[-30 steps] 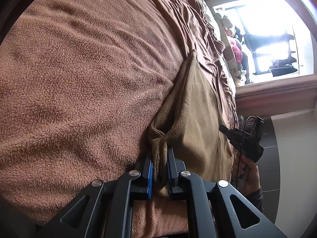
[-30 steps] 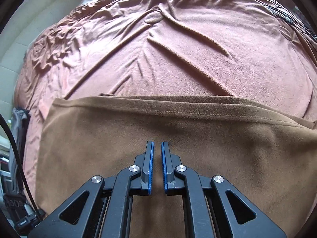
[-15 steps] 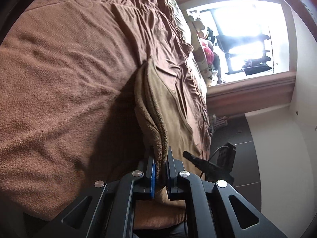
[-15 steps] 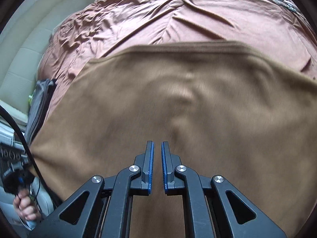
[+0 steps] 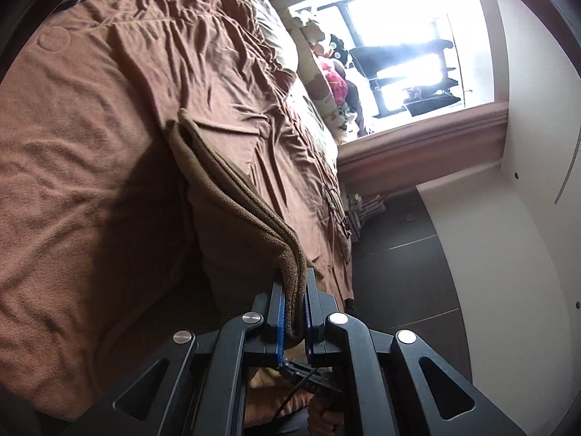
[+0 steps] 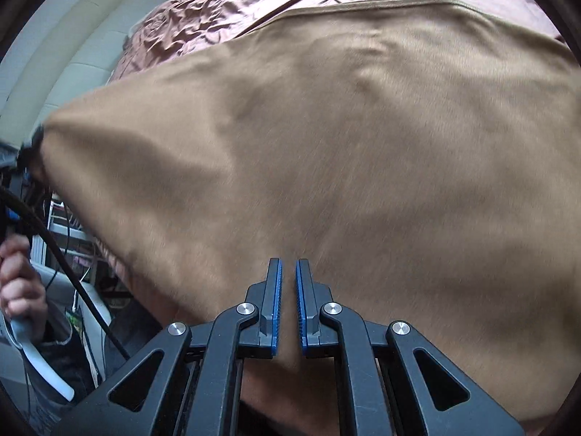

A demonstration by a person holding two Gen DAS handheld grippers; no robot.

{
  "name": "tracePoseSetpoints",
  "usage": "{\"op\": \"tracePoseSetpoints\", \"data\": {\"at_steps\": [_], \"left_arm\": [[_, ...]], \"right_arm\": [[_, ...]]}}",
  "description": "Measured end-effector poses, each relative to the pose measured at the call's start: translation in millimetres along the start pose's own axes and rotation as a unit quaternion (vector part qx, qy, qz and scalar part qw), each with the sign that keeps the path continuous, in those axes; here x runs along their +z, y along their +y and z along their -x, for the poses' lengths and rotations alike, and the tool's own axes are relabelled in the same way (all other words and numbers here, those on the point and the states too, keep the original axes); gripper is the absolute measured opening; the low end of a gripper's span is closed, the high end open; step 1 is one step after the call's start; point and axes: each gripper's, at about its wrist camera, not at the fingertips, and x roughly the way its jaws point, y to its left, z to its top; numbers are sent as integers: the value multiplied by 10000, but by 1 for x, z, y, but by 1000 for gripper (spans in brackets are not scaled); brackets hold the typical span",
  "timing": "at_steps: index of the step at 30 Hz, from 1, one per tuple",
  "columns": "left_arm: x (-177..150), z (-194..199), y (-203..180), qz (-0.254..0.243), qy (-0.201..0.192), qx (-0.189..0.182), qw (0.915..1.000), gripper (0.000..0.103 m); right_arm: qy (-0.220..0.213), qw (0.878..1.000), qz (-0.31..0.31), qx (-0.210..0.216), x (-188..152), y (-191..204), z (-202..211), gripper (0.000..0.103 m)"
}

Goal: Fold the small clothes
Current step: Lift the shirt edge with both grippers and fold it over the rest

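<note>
We see both the left tongs point(image 5: 293, 292) and right tongs point(image 6: 287, 279) clamped on the tan cloth point(image 6: 326, 145), lifted over the bed's wrinkled brown blanket point(image 5: 83, 167) by a bright window point(image 5: 399, 36)

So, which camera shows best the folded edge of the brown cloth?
The left wrist view: the doubled edge of the brown cloth runs sharp from the bed to the left gripper, pinched between its fingers. The right wrist view shows only the cloth's broad face, blurred, with one hemmed edge on top.
</note>
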Motion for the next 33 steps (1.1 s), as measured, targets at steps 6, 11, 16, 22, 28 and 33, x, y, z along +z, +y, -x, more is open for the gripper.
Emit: {"op": "tracePoseSetpoints", "data": {"at_steps": [6, 11, 16, 22, 28, 33], "left_arm": [[7, -22, -32, -286, 163, -181, 9993, 8], [3, -46, -58, -508, 388, -285, 9975, 8], [-4, -68, -88, -762, 611, -420, 9943, 8], [-19, -99, -120, -1037, 929, -522, 9889, 8], [-41, -134, -146, -1299, 1312, -596, 9810, 8], [-61, -158, -160, -1468, 1627, -619, 9737, 8]], "right_arm": [[-99, 9999, -21, 40, -25, -5, 6, 5], [-151, 9997, -102, 136, -31, -10, 17, 5], [-422, 9988, -249, 100, -41, -27, 47, 5], [-923, 9936, -641, 111, -49, -58, 95, 5], [-1410, 9854, -942, 117, -68, -85, 143, 9], [-1811, 9784, -993, -117, -93, -93, 174, 51]]}}
